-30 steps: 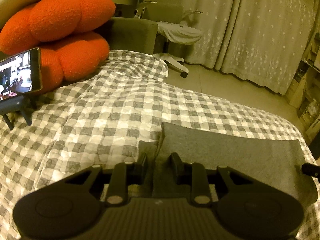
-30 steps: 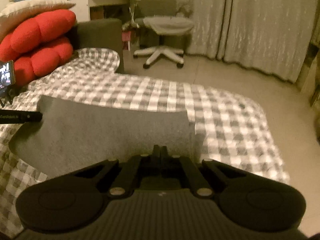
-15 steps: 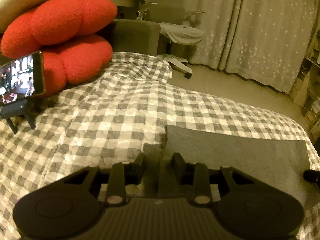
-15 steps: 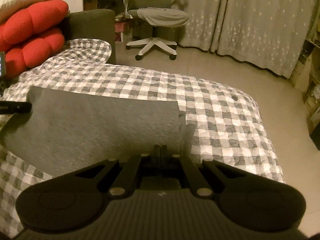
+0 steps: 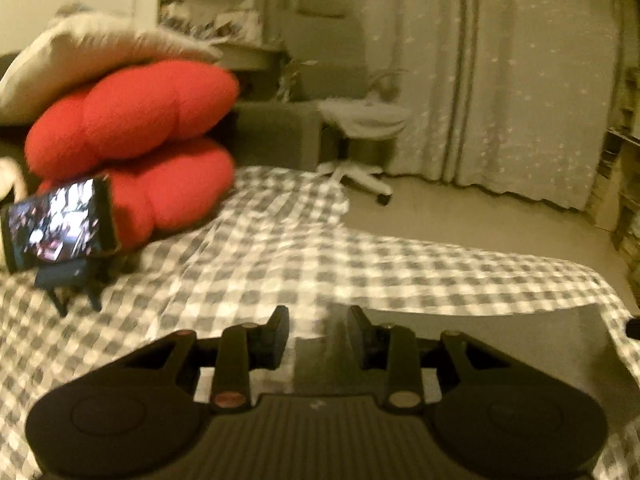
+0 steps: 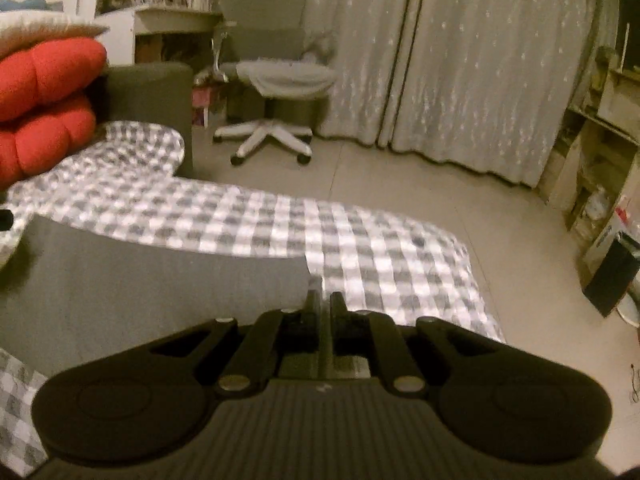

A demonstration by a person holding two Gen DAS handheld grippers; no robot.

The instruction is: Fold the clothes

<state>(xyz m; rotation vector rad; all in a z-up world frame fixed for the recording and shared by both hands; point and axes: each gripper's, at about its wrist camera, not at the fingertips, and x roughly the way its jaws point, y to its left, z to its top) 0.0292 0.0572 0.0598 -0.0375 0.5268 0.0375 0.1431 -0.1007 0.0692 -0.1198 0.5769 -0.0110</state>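
Your gray garment lies spread flat on the bed's checked quilt, a long panel stretched between your two tools. It looks soft, light and limp, so it should sag wherever it is unsupported and drag on the quilt rather than slide; the corners and the straight edge are the places to hold it. The left tool stands moderately wide at the garment's left end, with cloth lying in the gap but not pinched. The right tool is narrowed to a slit at the right corner; whether it pinches a fold there, you cannot tell from this view. Nothing lies across the cloth. The red cushion and the phone on its stand sit well apart to the left.
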